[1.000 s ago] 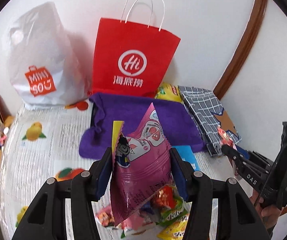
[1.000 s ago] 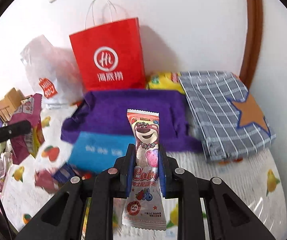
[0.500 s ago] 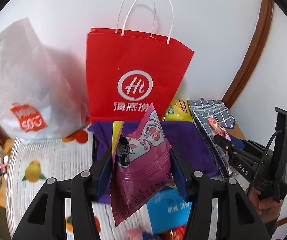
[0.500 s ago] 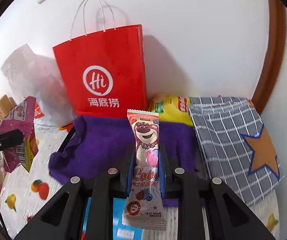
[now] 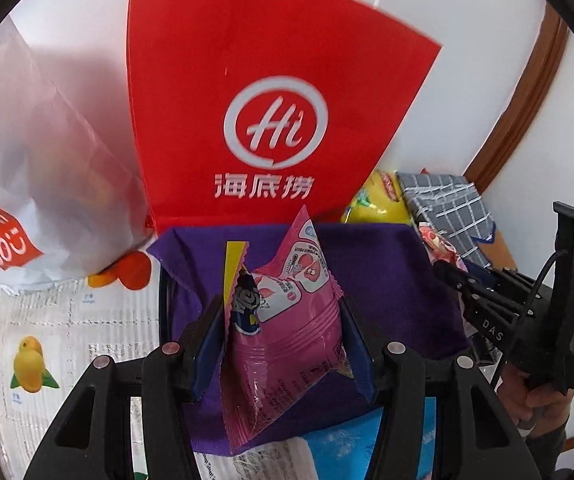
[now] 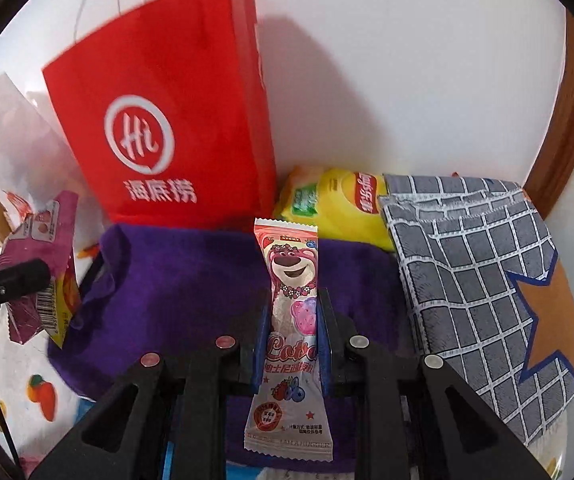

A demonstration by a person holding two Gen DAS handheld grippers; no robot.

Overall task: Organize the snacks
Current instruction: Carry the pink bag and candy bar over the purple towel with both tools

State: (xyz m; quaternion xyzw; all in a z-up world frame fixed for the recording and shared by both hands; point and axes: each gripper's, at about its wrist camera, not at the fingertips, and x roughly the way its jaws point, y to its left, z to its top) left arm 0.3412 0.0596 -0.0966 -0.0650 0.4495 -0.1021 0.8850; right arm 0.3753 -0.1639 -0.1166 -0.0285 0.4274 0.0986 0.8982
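My left gripper (image 5: 281,316) is shut on a puffy pink snack bag (image 5: 287,344), with a thin yellow packet (image 5: 234,268) pinched beside it. That pair also shows at the left of the right wrist view as the pink snack bag (image 6: 41,248). My right gripper (image 6: 291,312) is shut on a slim bear-printed candy packet (image 6: 291,320), held upright. Both grippers hang over a purple cloth-lined box (image 6: 175,280), close in front of a red paper bag (image 5: 271,120). The right gripper (image 5: 463,280) appears at the right of the left wrist view, held by a hand (image 5: 535,404).
A white plastic shopping bag (image 5: 35,160) stands left of the red paper bag (image 6: 175,120). A yellow chip bag (image 6: 339,200) and a grey checked fabric box with an orange star (image 6: 483,280) sit at the right. A blue packet (image 5: 339,444) lies near. The fruit-print tablecloth (image 5: 67,336) meets a white wall.
Both grippers have travelled forward and down toward the red bag and purple box, which now look much larger. The loose snack pile has dropped out of view. Both grips are unchanged.
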